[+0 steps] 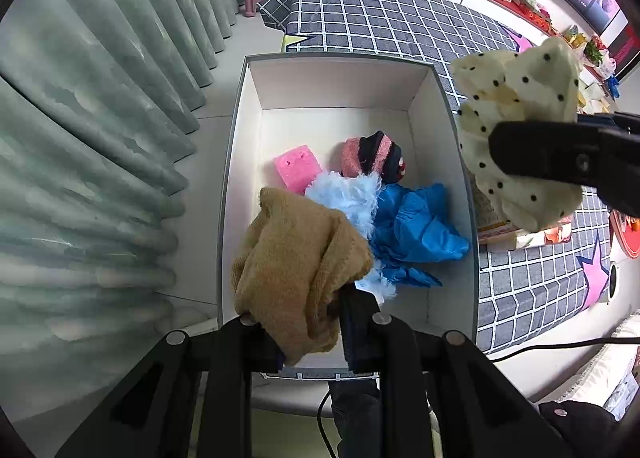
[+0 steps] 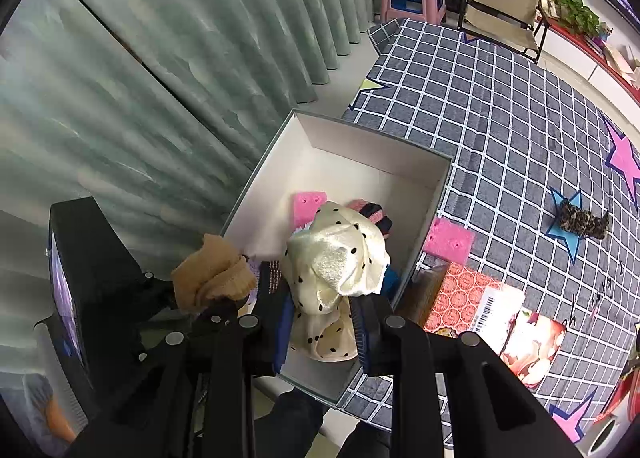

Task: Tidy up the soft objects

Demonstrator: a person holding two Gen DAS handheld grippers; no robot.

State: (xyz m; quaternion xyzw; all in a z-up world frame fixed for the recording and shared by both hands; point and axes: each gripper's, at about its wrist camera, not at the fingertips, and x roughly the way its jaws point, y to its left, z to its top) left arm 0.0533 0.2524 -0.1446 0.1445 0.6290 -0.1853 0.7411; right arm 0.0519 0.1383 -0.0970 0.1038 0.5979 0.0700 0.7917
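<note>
Tan knit point(image 1: 296, 258) clenched in left tool point(image 1: 310, 328) over box point(image 1: 448, 130) (dotted cloth point(image 2: 336, 258) gripped in right tool point(image 2: 320, 332)).

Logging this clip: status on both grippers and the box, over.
Left gripper shut on tan knitted cloth over white box. Right gripper shut on cream black-dotted fabric, also above box. Nothing blocking the drop.

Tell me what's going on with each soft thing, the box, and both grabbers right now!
Left gripper: shut on the tan knit cloth, above the box.
Right gripper: shut on the cream dotted cloth.
Box: open, partly filled.
Pink sponge, striped sock, light blue fluffy cloth, blue cloth: lying in the box.
Second pink sponge, leopard-print piece: outside, on the checked cover.
</note>
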